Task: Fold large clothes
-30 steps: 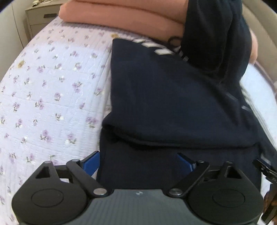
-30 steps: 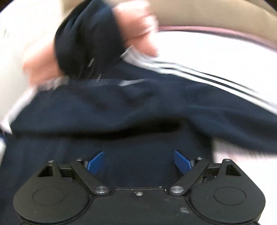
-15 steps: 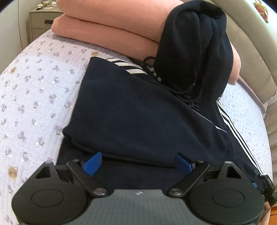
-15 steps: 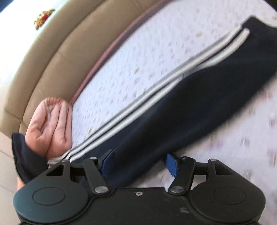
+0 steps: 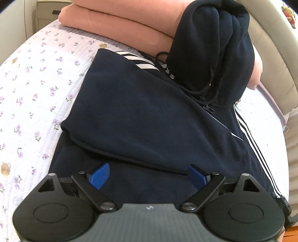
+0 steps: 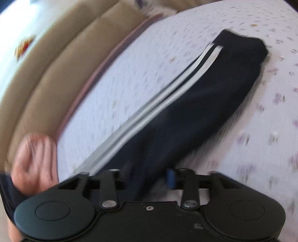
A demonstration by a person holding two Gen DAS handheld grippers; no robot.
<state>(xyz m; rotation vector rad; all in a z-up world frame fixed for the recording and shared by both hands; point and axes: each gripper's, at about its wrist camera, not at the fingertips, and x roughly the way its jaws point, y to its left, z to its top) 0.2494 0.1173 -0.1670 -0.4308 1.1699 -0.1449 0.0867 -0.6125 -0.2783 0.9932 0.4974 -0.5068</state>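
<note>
A dark navy hoodie (image 5: 141, 115) with white stripes lies on the bed, one side folded over its body, its hood (image 5: 214, 52) resting up against the pink bedding. My left gripper (image 5: 149, 175) is open and empty just above the hoodie's near hem. In the blurred right wrist view the striped sleeve (image 6: 186, 104) stretches out flat across the bedspread. My right gripper (image 6: 149, 176) has its jaws narrowed around the sleeve's near end; the blur hides whether the pads press the cloth.
Folded pink blankets (image 5: 119, 24) are stacked at the head of the bed. A floral quilted bedspread (image 5: 33, 89) covers the mattress. A beige padded headboard (image 5: 270, 42) curves at the right, and a nightstand (image 5: 46, 11) stands at the far left.
The right gripper swung from the hoodie's body to the outstretched sleeve and its jaws narrowed. The left gripper rose slightly and stayed open. The hood came to rest on the pink bedding.
</note>
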